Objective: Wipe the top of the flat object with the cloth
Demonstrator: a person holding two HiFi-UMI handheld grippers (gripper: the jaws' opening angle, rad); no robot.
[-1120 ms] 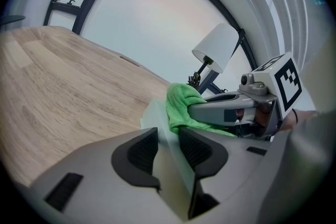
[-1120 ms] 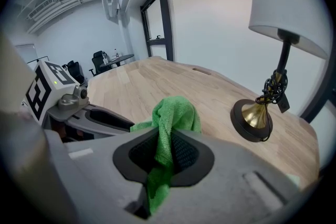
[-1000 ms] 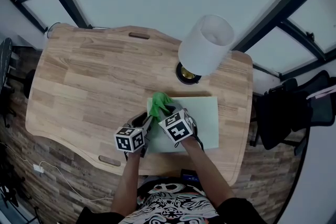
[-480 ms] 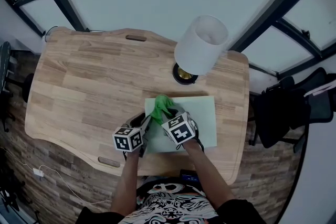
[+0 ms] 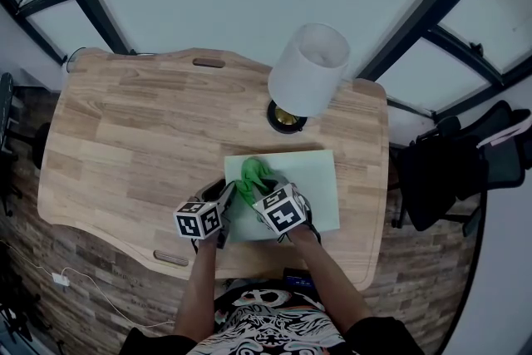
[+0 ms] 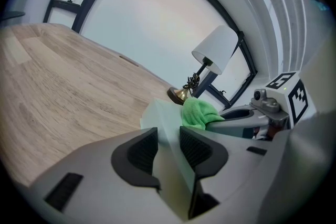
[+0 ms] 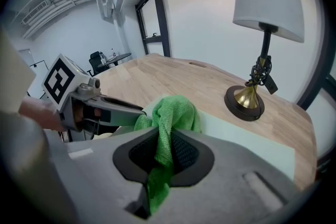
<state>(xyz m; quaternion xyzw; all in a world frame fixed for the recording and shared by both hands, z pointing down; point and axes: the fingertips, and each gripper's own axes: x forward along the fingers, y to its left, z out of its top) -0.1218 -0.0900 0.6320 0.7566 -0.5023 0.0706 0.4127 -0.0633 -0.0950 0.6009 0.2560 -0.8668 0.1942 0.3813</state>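
Cloth (image 5: pixel 252 176) on the flat board (image 5: pixel 320 189); lamp (image 5: pixel 307 72) stands close behind it.

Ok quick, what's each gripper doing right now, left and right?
Left gripper: closed on the edge of the flat board.
Right gripper: closed on the green cloth.

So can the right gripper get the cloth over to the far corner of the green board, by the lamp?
Probably yes. The right gripper holds the cloth on the board, whose far part is bare, and the lamp base stands just off its edge, not on it.
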